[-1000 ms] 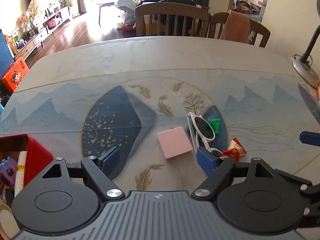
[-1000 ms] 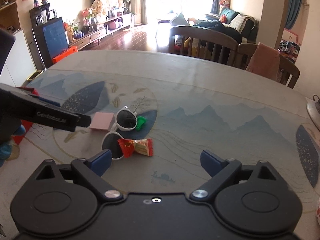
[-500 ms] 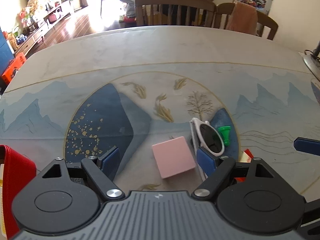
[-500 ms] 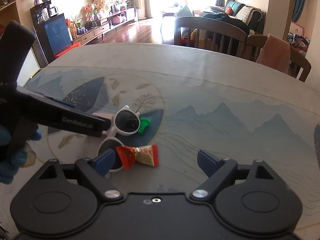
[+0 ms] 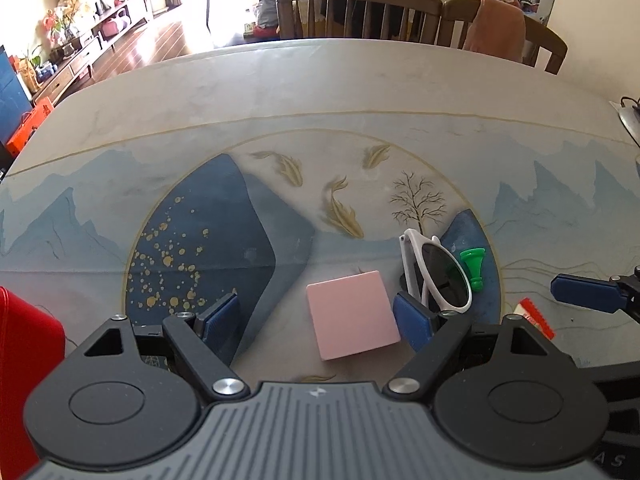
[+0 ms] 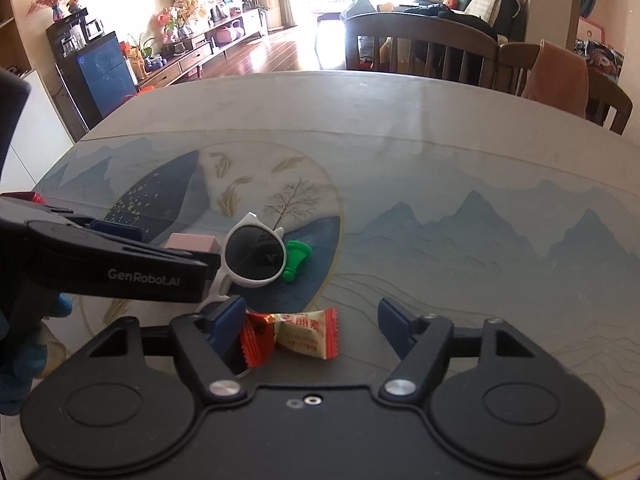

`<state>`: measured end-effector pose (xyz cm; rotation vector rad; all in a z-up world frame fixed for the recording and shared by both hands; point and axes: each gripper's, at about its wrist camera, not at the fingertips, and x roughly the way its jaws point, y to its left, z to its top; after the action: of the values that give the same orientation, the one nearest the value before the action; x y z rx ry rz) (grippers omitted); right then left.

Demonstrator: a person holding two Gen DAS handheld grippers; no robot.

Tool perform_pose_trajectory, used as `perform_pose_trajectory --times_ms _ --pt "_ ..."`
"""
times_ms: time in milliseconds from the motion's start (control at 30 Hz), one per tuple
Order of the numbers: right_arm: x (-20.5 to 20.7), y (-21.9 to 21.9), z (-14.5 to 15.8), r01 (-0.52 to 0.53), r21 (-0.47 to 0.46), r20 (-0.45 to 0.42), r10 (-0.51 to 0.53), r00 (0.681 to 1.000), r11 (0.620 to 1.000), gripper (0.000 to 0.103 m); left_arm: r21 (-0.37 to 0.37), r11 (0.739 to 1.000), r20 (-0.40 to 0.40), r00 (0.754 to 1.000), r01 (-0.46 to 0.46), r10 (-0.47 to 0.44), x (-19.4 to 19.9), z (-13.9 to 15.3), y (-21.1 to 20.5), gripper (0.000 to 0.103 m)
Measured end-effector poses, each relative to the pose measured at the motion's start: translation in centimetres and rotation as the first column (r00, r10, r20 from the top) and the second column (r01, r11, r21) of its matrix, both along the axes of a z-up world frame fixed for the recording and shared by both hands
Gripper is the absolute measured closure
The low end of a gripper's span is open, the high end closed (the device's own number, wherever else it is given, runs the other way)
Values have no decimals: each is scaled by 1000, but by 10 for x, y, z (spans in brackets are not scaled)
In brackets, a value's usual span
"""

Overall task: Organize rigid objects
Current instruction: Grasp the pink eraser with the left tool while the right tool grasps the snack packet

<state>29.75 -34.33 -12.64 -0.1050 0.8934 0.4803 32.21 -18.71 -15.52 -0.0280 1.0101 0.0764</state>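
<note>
Straddling pink block (image 5: 352, 314), left tool (image 5: 316, 320) agape.

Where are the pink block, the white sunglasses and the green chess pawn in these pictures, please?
pink block (image 5: 352, 314), left wrist view, middle of its top face.
white sunglasses (image 6: 255, 254), right wrist view, centre of the dark lens.
green chess pawn (image 5: 474, 266), left wrist view, its body.

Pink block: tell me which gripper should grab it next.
Left. The left gripper is open with the pink block lying between its fingers. The right gripper is open over the wrapped candy, away from the block.
</note>
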Motion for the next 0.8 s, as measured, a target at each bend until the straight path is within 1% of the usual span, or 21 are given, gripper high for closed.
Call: perform_pose_trajectory --times_ms 33,100,167,233,300,333,367,400,433,500,533,633,800 --pt "0 0 0 -4 0 -1 4 1000 1000 34 0 1000 1 1000 3 -3 0 0 0 20" --pt "-1 -3 -1 -11 3 -6 12 1000 1000 42 -1 1000 6 1000 12 -12 -2 1 0 26" --pt "-4 -6 -2 -15 0 -2 15 1000 1000 44 -1 1000 11 1000 26 -25 -4 3 -1 38" --pt "-9 -6 -2 -22 -26 14 22 1000 999 48 -1 999 13 999 36 -36 -6 5 -1 46" --pt "-14 -7 -2 -23 -39 28 24 999 999 55 0 999 16 999 42 -42 -8 6 -1 54" --pt "-16 -9 -2 -20 -40 31 22 999 999 56 1 999 17 999 46 -46 -9 7 -1 62" --pt "-18 -10 -2 -19 -41 34 20 999 999 59 2 999 17 999 49 -49 -10 7 -1 63" --pt "-20 -11 -2 -16 -46 37 18 999 999 64 1 999 15 999 50 -50 -10 7 -1 63" --pt "-21 -12 -2 -15 -47 39 17 999 999 67 0 999 15 999 50 -50 -11 7 0 63" --pt "-23 -15 -2 -12 -42 37 14 999 999 76 2 999 13 999 52 -52 -13 7 1 63" --pt "-23 -17 -2 -8 -39 36 9 999 999 78 1 999 12 999 52 -52 -13 7 1 63" --pt "-27 -21 -1 7 -29 36 -6 999 1000 83 -2 999 3 999 43 -43 -19 8 4 63" --pt "-38 -28 4 29 -12 43 -29 999 999 84 -21 999 -7 1000 27 -27 -33 11 11 63"
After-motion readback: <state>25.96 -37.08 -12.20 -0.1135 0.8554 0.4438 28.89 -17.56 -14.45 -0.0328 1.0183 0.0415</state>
